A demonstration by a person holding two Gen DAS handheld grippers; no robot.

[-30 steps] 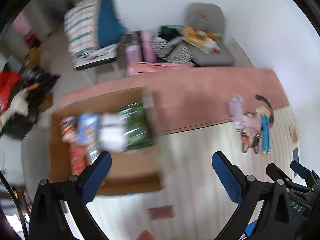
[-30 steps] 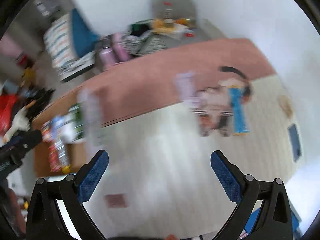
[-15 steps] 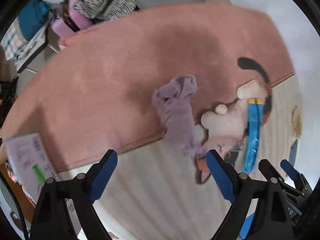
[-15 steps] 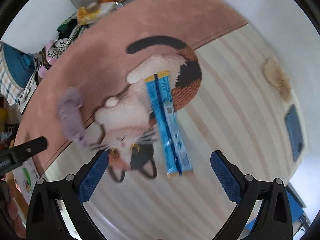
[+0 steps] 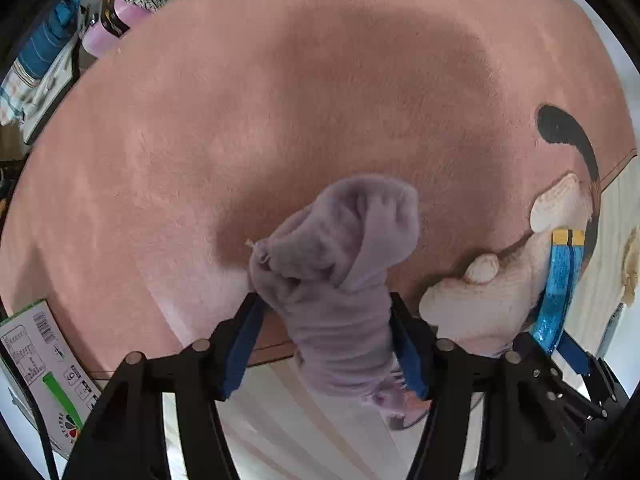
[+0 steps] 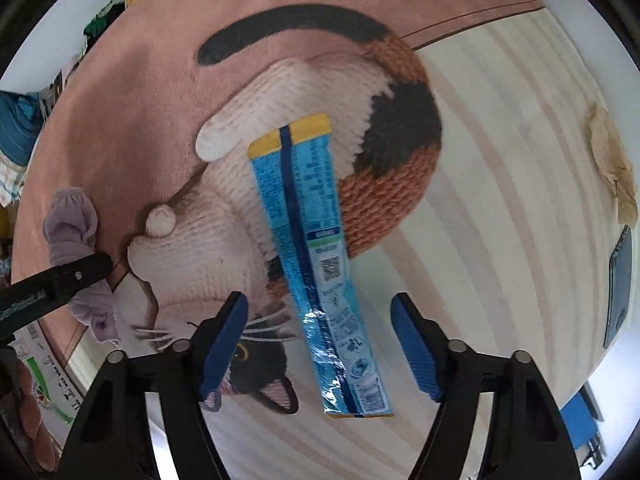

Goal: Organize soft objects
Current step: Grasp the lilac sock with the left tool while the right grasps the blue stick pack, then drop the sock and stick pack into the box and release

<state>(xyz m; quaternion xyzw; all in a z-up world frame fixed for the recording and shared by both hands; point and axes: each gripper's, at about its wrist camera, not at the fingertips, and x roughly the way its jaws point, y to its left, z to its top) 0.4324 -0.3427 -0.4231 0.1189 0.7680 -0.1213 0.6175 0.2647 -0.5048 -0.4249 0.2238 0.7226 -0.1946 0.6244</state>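
Observation:
A crumpled lilac sock (image 5: pixel 340 280) lies on the pink rug (image 5: pixel 280 100) at its edge. My left gripper (image 5: pixel 326 320) straddles the sock, its blue pads against both sides, jaws closed in on it. The sock also shows at the left of the right wrist view (image 6: pixel 72 224). A long blue snack packet (image 6: pixel 316 256) lies on the printed cat (image 6: pixel 224 216) of the rug. My right gripper (image 6: pixel 320 320) is open, with the packet's lower half between its pads and apart from them.
A white printed carton (image 5: pixel 44 372) sits at the lower left. Clothes and bags (image 5: pixel 100 12) are piled past the rug's far edge. A blue phone (image 6: pixel 618 288) and a crumpled tan scrap (image 6: pixel 612 164) lie on the striped floor at the right.
Both grippers swung from the cardboard box toward the rug and dropped low. The left jaws narrowed around the sock; the right jaws narrowed over the blue packet.

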